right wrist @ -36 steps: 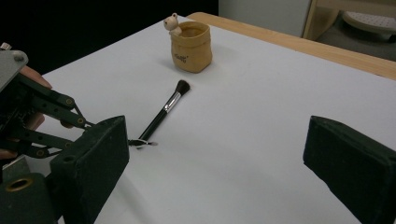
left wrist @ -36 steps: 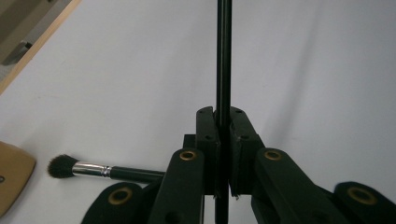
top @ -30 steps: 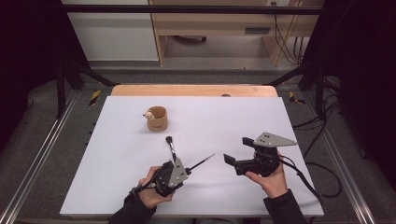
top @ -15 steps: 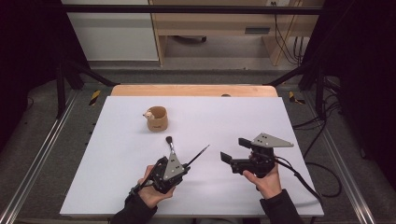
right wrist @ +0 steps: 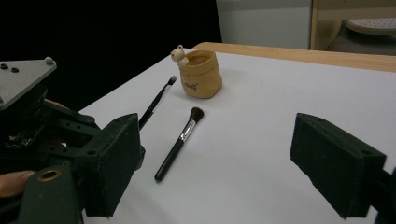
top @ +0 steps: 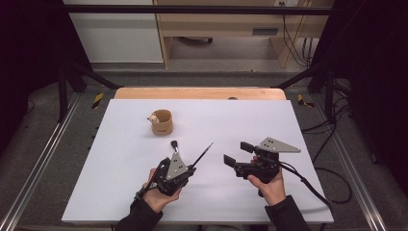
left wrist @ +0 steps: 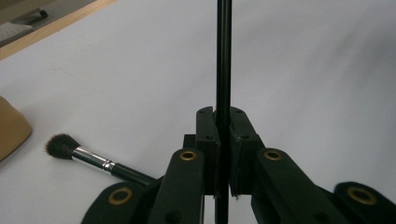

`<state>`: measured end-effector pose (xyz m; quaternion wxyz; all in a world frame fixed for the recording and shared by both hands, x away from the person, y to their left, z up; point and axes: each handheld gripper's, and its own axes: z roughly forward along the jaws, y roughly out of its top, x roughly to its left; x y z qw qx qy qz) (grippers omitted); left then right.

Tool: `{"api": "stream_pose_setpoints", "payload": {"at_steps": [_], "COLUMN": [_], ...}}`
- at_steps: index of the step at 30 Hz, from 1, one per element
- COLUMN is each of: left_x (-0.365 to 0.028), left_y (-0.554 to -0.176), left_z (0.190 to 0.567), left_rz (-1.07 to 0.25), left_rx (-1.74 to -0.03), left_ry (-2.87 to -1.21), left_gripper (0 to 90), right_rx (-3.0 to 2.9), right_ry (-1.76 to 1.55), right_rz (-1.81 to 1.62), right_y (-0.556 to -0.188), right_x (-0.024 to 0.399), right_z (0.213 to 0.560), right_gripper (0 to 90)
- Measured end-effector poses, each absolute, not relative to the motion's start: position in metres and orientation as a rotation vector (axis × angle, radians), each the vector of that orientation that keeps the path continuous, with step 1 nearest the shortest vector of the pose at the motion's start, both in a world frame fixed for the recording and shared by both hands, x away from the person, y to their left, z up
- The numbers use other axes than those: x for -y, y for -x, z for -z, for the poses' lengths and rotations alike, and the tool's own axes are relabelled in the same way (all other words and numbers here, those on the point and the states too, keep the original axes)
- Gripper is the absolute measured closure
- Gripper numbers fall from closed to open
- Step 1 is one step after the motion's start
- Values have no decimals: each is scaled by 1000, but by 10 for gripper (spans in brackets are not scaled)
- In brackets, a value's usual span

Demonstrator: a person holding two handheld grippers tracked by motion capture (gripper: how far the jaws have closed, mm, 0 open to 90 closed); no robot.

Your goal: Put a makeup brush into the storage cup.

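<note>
White board (top: pixel 298 144) covers the table in the high view, with a wooden edge at its far side and dark floor and metal rails around it. We see the left gripper (top: pixel 192 166) in the lower middle of that frame, held in a hand (top: pixel 156 195) that comes up from the bottom edge. Its jaws are pressed together on a thin black brush (top: pixel 204 152), whose tip points toward the upper right, clear of the board. In the left gripper view the thin brush's handle (left wrist: pixel 223 70) runs straight up the centre of the frame, pinched between the two black pads (left wrist: pixel 208 135).

A second, thicker brush (top: pixel 174 148) lies flat on the board just above the left gripper, its dark bristles toward the top of the frame. In the right gripper view it lies in the middle (right wrist: pixel 180 142), bristles toward a tan cup (right wrist: pixel 201 74) at the upper centre. In the high view the cup (top: pixel 161 122) stands upper left of centre, apart from both brushes.

We find the right gripper (top: pixel 239 153) to the lower right of centre, its jaws spread wide with nothing between them; they have just been closing a little. Its pads (right wrist: pixel 116 163) frame bare board.
</note>
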<state>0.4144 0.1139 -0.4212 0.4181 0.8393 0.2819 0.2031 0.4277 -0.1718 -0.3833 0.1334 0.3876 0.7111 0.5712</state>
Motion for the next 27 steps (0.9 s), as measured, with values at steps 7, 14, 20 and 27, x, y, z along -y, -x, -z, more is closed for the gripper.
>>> {"api": "stream_pose_setpoints", "payload": {"at_steps": [7, 14, 20, 27], "left_x": [-114, -113, -107, -99], "left_y": [-416, -421, -425, -426], "left_z": [417, 409, 405, 407], "left_rz": [-515, -511, -516, -505], "left_rx": [-718, -740, -755, -765], "left_ry": [-2087, -2051, -2030, -2018], "left_gripper": [844, 845, 845, 845], "right_rx": [-2071, -2045, -2011, -2045], "right_ry": [-1148, -1150, -1153, -1159], "right_rz": [-1689, -1727, -1774, -1799], "right_y": [-431, -434, -438, -440], "right_x": [167, 162, 161, 156], "right_z": [385, 380, 377, 380], "right_gripper": [200, 202, 216, 265]}}
